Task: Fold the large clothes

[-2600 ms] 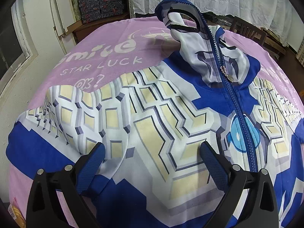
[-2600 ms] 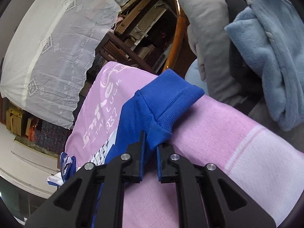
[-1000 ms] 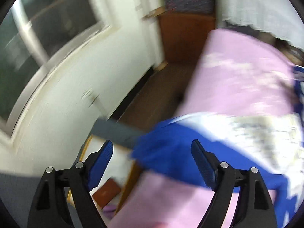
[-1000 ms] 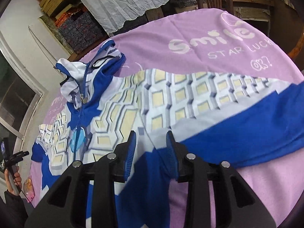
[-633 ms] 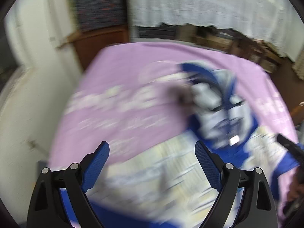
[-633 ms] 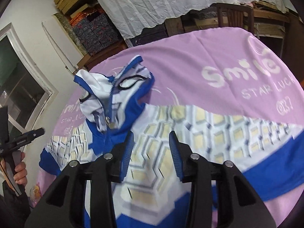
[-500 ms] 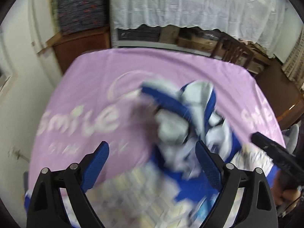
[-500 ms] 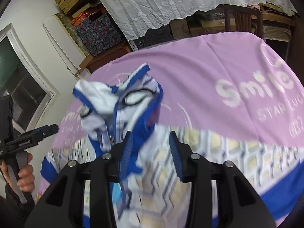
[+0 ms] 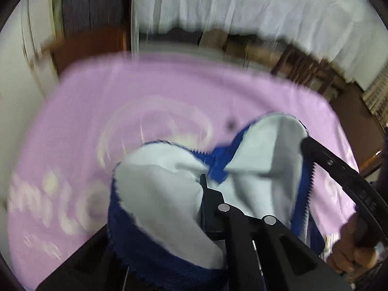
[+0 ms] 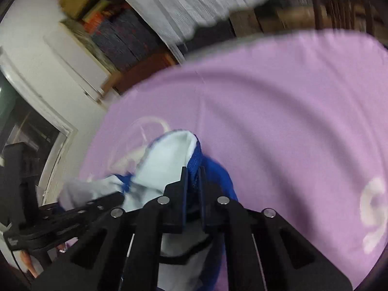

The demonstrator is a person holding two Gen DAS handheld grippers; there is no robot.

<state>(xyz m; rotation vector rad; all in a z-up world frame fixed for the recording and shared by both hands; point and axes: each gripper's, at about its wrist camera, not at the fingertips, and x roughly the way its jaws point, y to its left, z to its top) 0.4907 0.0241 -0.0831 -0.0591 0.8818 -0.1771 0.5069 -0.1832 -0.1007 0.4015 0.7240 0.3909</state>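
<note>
- Left wrist view: the left tongs [image 9: 202,181] are clamped on the collar of one blue-and-white jacket [image 9: 167,198], lifted over the near part of the purple-covered tabletop [image 9: 101,92]. Thin cloth could slip out if tugged.
- Right wrist view: the right tongs [image 10: 192,169] are closing, pinching the jacket's blue edge [image 10: 196,160]. Two tongs pulling apart unevenly would skew the fold.

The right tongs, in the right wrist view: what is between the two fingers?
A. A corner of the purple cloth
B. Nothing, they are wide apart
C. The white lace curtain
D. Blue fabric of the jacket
D: the right tongs are closing on a blue fold of the jacket, whose pale lining shows beside it, above the purple cloth.
</note>
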